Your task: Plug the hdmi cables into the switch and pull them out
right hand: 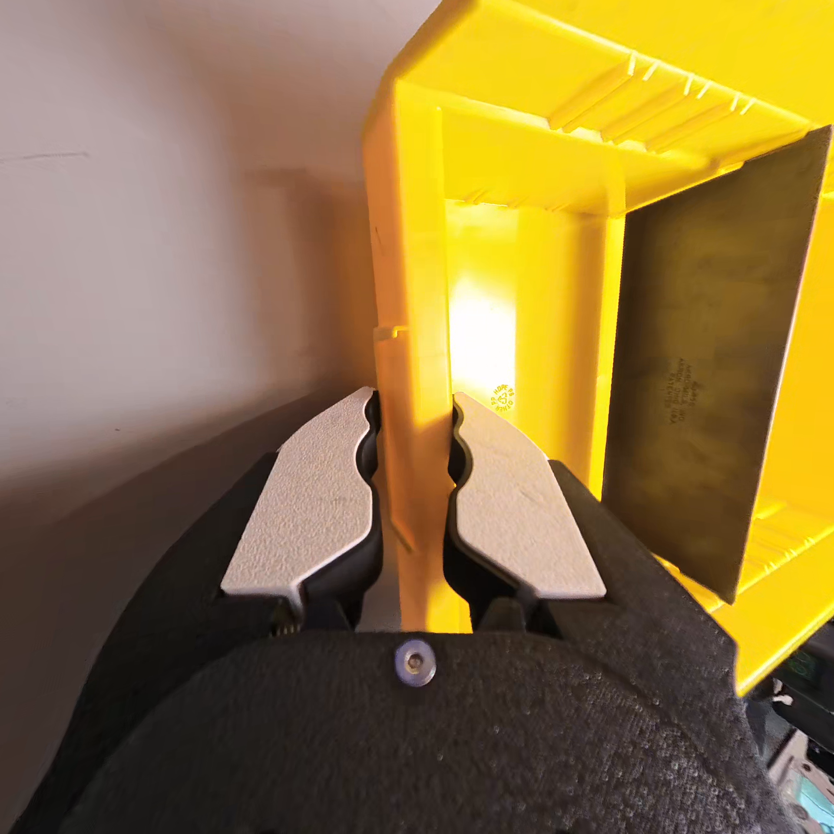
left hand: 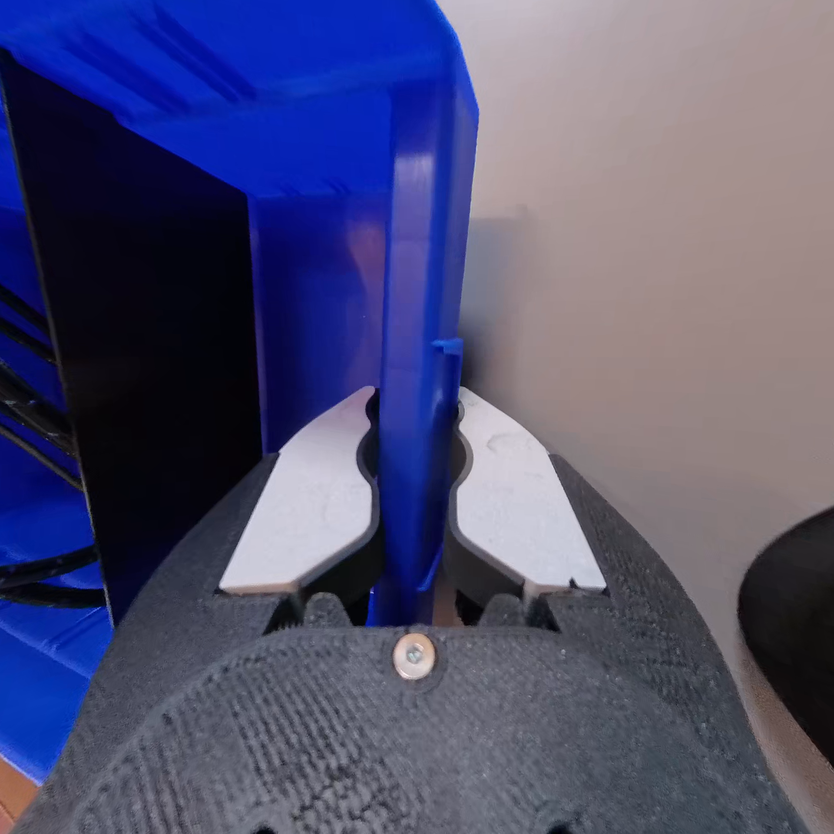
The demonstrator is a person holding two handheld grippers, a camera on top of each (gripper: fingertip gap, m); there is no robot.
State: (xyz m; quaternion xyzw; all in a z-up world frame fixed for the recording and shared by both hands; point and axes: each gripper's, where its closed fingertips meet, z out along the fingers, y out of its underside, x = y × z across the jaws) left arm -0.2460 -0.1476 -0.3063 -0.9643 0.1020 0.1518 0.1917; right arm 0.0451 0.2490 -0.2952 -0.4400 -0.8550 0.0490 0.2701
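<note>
Blue bin (left hand: 419, 280) and yellow bin (right hand: 408, 289) are each clamped by one wall
Rims are pinched between the closed jaws of left gripper (left hand: 416, 401) and right gripper (right hand: 415, 401), probably for carrying; black cables (left hand: 31, 379) lie inside blue

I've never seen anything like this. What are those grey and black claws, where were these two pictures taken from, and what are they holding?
Each picture comes from a camera mounted on a hand-held gripper, looking forward along its two grey fingers. A person carries one gripper in each hand; there is no robot arm.

In the left view, the left gripper is clamped on the wall of a blue bin. A black divider stands inside it, and black cables show at the left edge.

In the right view, the right gripper pinches the wall of a yellow bin, which has a dark divider too.

A plain wall lies behind. No switch is visible.
</note>
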